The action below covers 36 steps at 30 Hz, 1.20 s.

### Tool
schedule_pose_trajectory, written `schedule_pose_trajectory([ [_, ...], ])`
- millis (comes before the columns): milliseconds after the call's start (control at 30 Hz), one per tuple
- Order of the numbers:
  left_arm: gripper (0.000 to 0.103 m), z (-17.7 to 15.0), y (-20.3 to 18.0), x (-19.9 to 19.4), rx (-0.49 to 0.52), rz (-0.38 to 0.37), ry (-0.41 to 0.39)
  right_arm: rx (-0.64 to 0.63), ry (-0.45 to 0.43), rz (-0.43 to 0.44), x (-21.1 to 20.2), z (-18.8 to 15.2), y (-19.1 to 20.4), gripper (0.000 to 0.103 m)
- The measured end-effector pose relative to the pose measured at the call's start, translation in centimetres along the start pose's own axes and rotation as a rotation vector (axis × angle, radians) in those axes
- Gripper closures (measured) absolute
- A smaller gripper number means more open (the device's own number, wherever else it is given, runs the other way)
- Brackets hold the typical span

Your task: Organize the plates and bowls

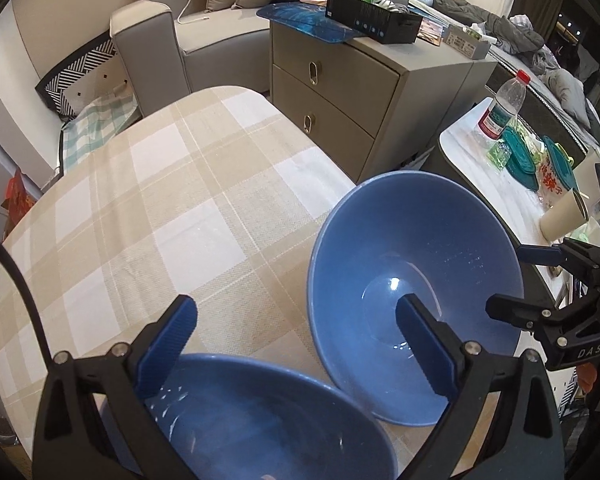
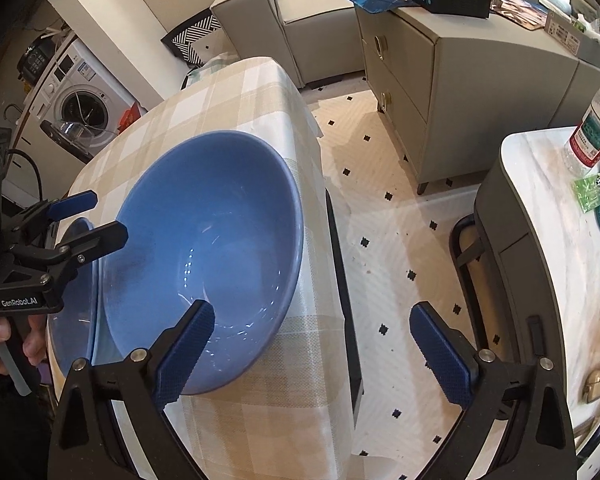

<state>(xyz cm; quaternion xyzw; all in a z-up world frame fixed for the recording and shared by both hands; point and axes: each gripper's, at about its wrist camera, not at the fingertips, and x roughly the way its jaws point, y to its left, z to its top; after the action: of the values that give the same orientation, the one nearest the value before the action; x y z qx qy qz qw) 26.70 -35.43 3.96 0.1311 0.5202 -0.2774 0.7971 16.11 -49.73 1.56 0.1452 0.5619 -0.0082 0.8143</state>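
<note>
2 blue bowls [image 1: 416, 292] on checked tablecloth [image 1: 148, 216]; L gripper [image 1: 296, 342] & R gripper [image 2: 312, 344] fingers released, empty.

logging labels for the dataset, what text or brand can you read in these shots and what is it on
"DAS": on the right gripper, seen from the left wrist.
"GenRobot.AI": on the left gripper, seen from the right wrist.
Red characters on a snack bag: too blurred to read.
Water bottle label: too small.
Box on the cabinet: print unreadable.

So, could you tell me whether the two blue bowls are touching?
Cannot tell: in the left wrist view the far bowl overlaps the near bowl, but contact isn't plain.
</note>
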Motion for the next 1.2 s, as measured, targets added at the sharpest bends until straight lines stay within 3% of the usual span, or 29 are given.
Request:
schedule_pose_trajectory([
  [100, 0.009, 0.0, -0.2, 0.7, 0.004, -0.008, 0.022, 0.019, 0.016, 0.026, 0.7, -0.1, 0.0, 0.007],
  [167, 0.011, 0.0, -0.4, 0.8, 0.011, -0.012, 0.026, 0.025, 0.029, 0.03, 1.1, -0.1, 0.0, 0.024],
  [200, 0.011, 0.1, -0.5, 0.8, 0.015, -0.019, 0.027, 0.028, 0.034, 0.03, 1.2, -0.1, 0.1, 0.025],
  [333, 0.029, 0.2, -0.4, 1.0, 0.011, -0.027, 0.041, 0.032, 0.043, 0.032, 1.7, -0.1, 0.3, 0.035],
  [533, 0.039, 0.3, -0.5, 1.4, 0.014, -0.024, 0.057, 0.033, 0.05, 0.038, 2.0, -0.3, 0.9, 0.044],
  [700, 0.053, 0.5, -0.9, 2.1, 0.039, -0.033, 0.082, 0.035, 0.05, 0.048, 2.0, -0.4, 1.2, 0.052],
  [767, 0.063, 0.5, -1.1, 2.5, 0.043, -0.032, 0.091, 0.03, 0.054, 0.052, 2.0, -0.4, 1.5, 0.06],
  [967, 0.079, 0.4, -1.3, 2.4, 0.049, -0.018, 0.093, 0.023, 0.066, 0.058, 2.0, -0.5, 1.9, 0.076],
  [1200, 0.09, 0.3, -1.9, 2.4, 0.065, -0.023, 0.098, 0.016, 0.081, 0.05, 2.0, -0.5, 2.3, 0.081],
])
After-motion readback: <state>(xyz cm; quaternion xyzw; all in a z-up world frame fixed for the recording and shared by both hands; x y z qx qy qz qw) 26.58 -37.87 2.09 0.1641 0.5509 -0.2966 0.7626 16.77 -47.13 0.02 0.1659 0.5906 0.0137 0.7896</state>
